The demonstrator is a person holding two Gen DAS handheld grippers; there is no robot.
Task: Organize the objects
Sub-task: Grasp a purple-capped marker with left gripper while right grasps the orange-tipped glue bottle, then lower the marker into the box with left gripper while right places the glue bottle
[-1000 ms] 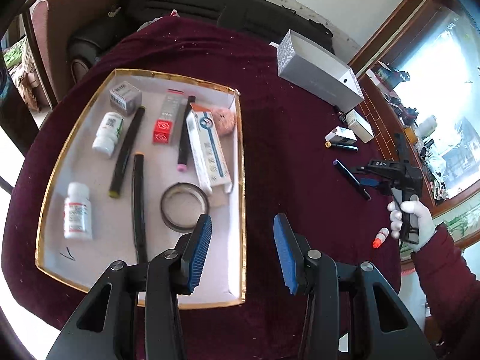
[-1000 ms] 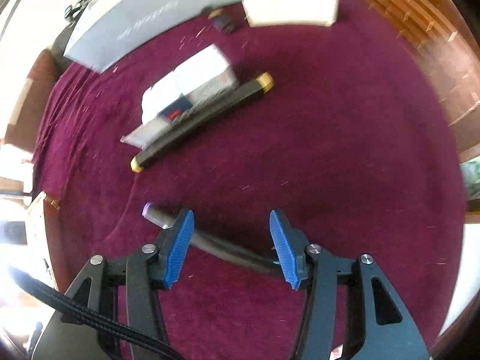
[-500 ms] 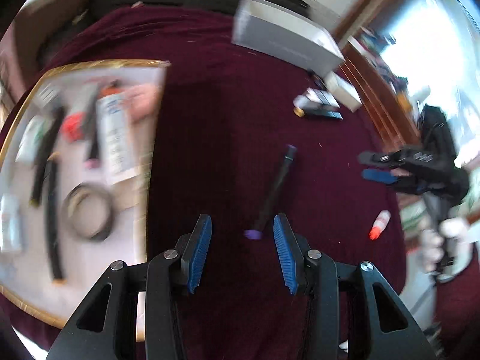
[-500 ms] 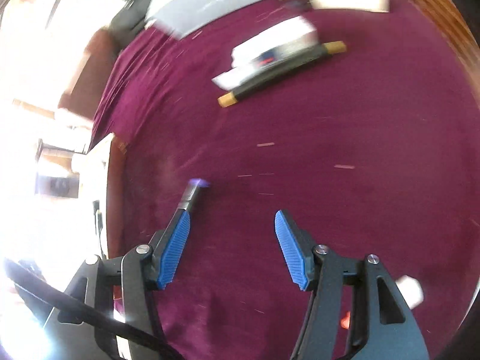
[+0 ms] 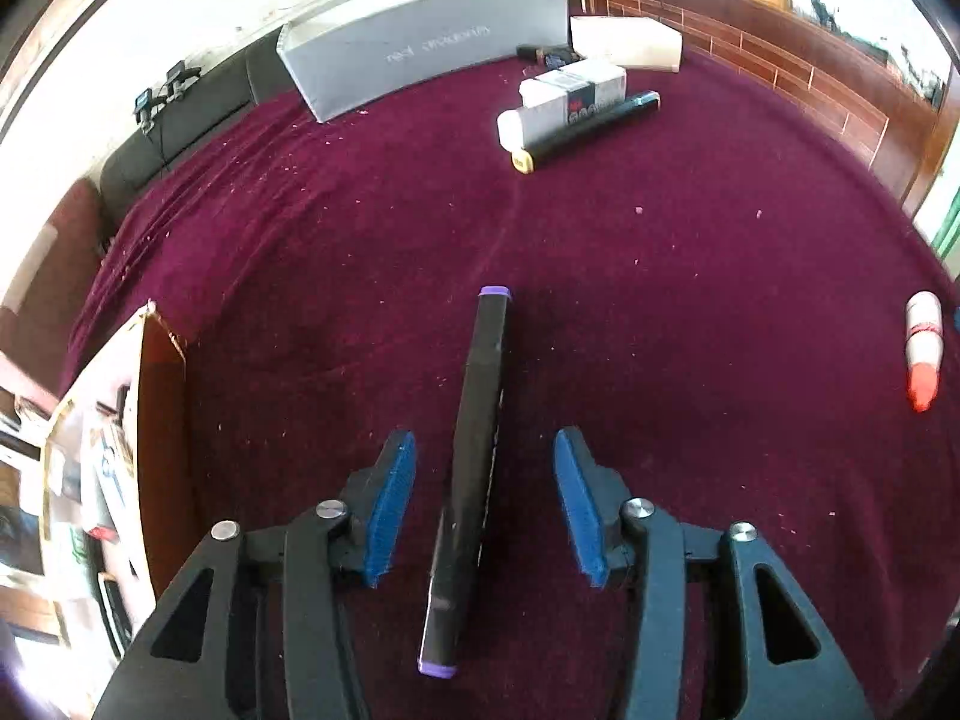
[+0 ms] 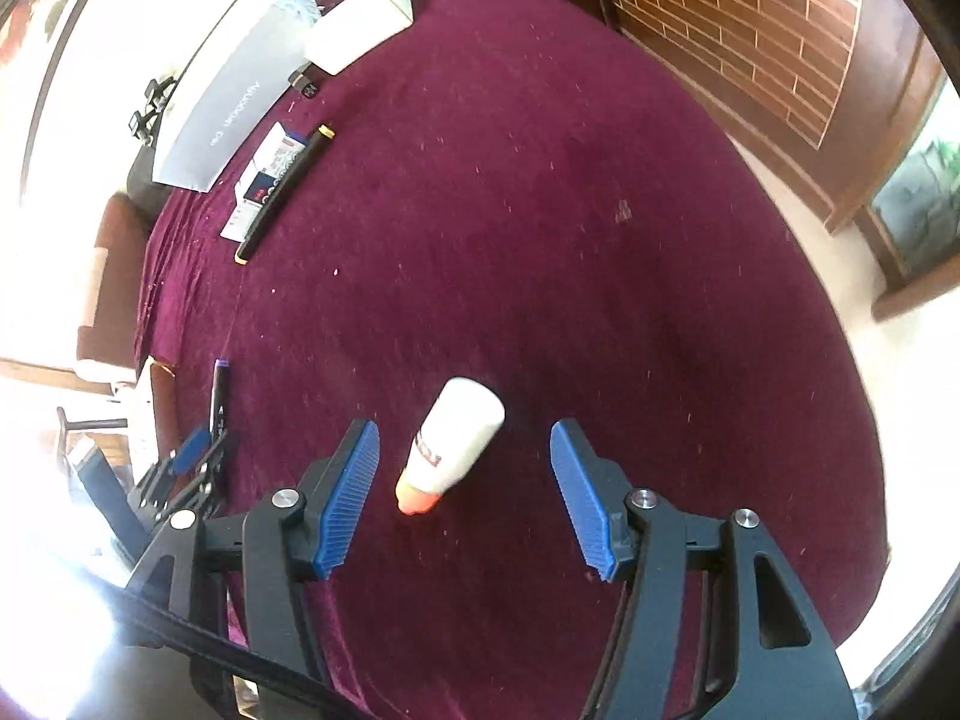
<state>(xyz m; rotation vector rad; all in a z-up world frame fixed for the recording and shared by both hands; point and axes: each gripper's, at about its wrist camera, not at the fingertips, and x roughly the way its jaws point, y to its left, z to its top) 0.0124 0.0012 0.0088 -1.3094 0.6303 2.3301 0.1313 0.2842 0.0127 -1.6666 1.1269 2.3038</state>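
A black marker with purple ends (image 5: 474, 468) lies on the maroon cloth, running lengthwise between the blue pads of my left gripper (image 5: 480, 504). The jaws are opening and stand clear of the marker on both sides. In the right wrist view a small white bottle with an orange-red cap (image 6: 453, 447) lies between the pads of my right gripper (image 6: 465, 495), which is open and not touching it. That view also catches the left gripper (image 6: 198, 456) over the marker (image 6: 219, 396) at the left. The same bottle (image 5: 923, 354) lies at the right edge of the left wrist view.
A gold-rimmed tray (image 5: 159, 396) with several items sits at the left. Farther back lie a long grey box (image 5: 420, 42), a white box (image 5: 627, 42), a small white carton (image 5: 570, 102) and a black marker with yellow ends (image 5: 585, 129). A brick wall (image 6: 750, 30) stands beyond the table.
My left gripper swung from above the tray over to the purple-ended marker and now straddles it. My right gripper left that marker and moved across to the white bottle.
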